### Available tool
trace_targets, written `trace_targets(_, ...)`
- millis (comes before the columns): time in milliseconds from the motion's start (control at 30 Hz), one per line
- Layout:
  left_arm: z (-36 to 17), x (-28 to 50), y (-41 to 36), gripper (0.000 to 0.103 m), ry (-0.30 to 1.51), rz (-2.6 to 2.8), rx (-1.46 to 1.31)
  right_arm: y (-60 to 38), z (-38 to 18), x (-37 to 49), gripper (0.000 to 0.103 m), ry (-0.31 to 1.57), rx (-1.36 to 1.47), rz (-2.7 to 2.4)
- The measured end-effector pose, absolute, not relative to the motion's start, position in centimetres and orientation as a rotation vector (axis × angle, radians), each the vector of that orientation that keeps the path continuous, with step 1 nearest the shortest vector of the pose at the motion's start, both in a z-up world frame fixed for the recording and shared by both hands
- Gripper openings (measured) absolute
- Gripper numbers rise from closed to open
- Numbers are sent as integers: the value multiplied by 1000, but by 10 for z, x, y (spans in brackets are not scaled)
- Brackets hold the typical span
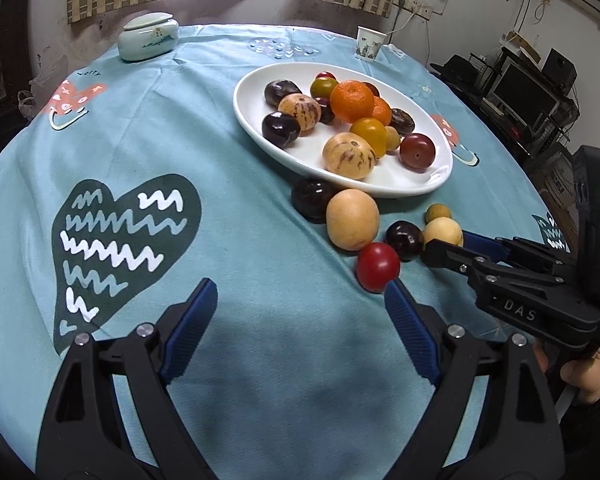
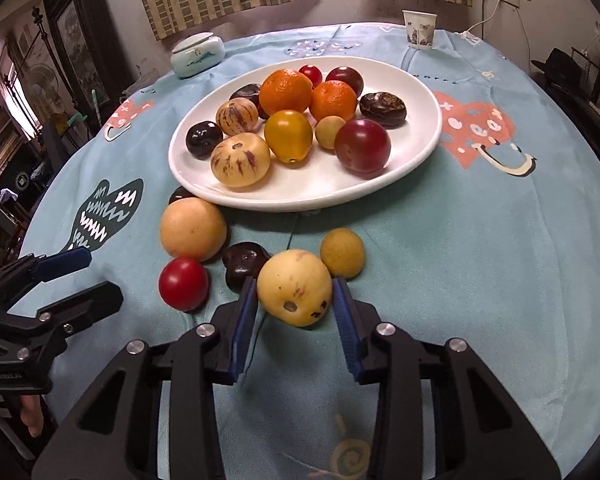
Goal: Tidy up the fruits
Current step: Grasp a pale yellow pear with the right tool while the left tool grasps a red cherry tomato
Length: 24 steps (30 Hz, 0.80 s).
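Observation:
A white oval plate (image 1: 260,128) (image 2: 412,160) holds several fruits, among them two oranges, striped yellow melons, dark plums and tomatoes. Loose fruits lie on the cloth in front of it: a pale yellow fruit (image 2: 294,287) (image 1: 443,232), a larger tan fruit (image 2: 193,229) (image 1: 352,219), a red tomato (image 2: 183,283) (image 1: 377,266), a dark plum (image 2: 244,262) (image 1: 404,240), a small longan (image 2: 342,253) (image 1: 438,213). My right gripper (image 2: 294,300) (image 1: 446,246) is shut on the pale yellow fruit. My left gripper (image 1: 300,304) (image 2: 96,276) is open and empty, its right finger beside the red tomato.
A pale green lidded jar (image 1: 148,36) (image 2: 197,55) and a paper cup (image 1: 369,43) (image 2: 419,29) stand at the table's far edge. Another dark plum (image 1: 312,199) lies against the plate's near rim. The round table has a blue patterned cloth (image 1: 180,152).

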<state>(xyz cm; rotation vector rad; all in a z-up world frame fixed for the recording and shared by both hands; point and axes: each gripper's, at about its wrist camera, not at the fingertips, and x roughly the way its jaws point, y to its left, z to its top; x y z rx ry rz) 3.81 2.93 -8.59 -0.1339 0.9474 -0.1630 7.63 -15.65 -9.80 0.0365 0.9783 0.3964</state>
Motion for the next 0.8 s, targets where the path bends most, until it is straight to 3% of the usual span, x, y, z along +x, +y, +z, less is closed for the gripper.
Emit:
trace_targets(433, -102, 59, -18, 86, 974, -216, -58, -189, -89, 49, 39, 977, 113, 402)
trace_targets(500, -104, 62, -19, 82, 976, -212, -69, -194, -89, 47, 39, 975, 121, 401)
trace_targets(600, -110, 67, -19, 64, 1001, -212, -71, -198, -88, 44, 39, 968, 134, 402)
trace_targets(733, -110, 67, -21, 63, 992, -217, -62, -203, -88, 42, 39, 965, 151, 400)
trace_targets(800, -110, 67, -22, 54, 984, -217, -56, -204, -88, 42, 39, 965, 157, 399)
